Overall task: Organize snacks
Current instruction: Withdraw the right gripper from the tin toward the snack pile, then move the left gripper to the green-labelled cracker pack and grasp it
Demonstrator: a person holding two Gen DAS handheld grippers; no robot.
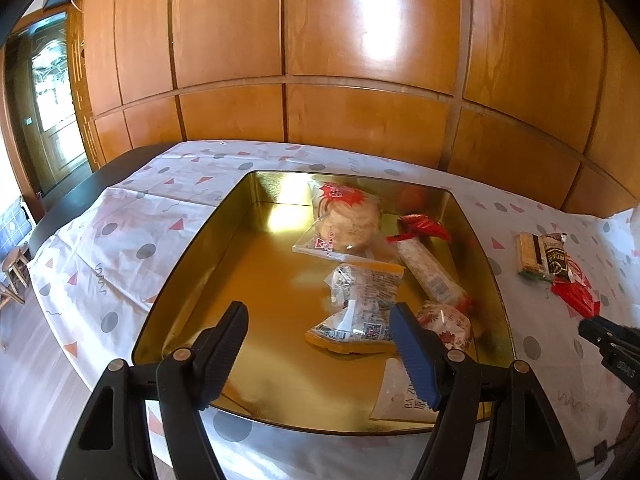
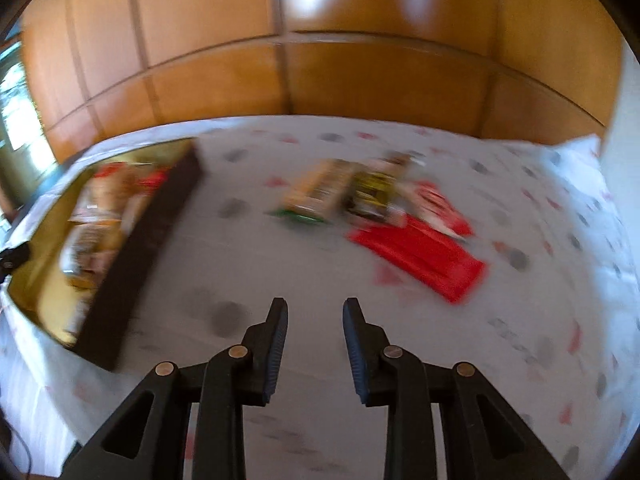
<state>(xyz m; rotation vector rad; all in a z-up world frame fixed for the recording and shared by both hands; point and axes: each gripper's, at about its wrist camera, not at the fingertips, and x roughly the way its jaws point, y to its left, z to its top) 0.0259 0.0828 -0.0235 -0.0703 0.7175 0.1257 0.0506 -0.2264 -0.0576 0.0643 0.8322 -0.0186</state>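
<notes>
Right gripper [image 2: 315, 320] is open and empty over bare tablecloth [image 2: 224, 264]. The loose snacks lie ahead of it, slightly right: red packet [image 2: 420, 258] nearest, long axis running near-right to far-left, cracker pack [image 2: 316, 192] beyond. Left gripper [image 1: 320, 328], also open and empty, hovers over the gold tin [image 1: 256, 248], so the right one is nearer.

A white tablecloth printed with grey dots and pink triangles [image 1: 120, 240] covers the dark table [image 1: 80, 188], whose bare edge shows at ten o'clock in the left wrist view. Glossy orange-brown wooden wall panels [image 1: 360, 60] fill the upper half of both views. At nine o'clock stands a wooden door with a decorated glass pane [image 1: 50, 92]; below it, a small wooden stool [image 1: 14, 264] sits on the floor.
</notes>
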